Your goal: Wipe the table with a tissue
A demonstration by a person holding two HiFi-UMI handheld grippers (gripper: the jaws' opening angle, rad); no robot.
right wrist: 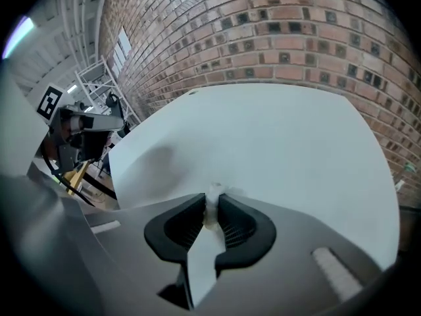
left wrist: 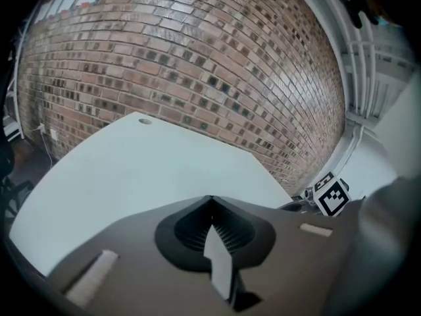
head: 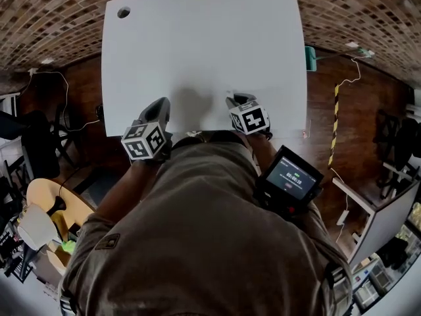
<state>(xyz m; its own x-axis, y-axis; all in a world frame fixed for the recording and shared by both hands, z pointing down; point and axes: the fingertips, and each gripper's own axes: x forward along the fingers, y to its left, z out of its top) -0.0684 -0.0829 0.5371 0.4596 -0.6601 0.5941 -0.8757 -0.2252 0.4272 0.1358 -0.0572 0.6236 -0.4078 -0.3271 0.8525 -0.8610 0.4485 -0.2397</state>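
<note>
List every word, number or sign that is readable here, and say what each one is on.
Device screen: a row of digits and a green mark, too small to read.
Left cube, on the left gripper: black-and-white square markers, no words.
Right cube, on the right gripper: the same kind of markers, no words.
Sleeve patch: too blurred to read.
No other text shows.

The right gripper (right wrist: 212, 201) has its jaws pressed together on a small white tissue (right wrist: 213, 191), whose tip pokes out past them over the near part of the white table (right wrist: 276, 130). The tabletop runs away to a brick wall (right wrist: 263, 31) on the far side. Off to the left, beyond the table's edge, a marker cube (right wrist: 49, 102) sits on dark hardware, with a white scaffold (right wrist: 99, 71) behind it.
</note>
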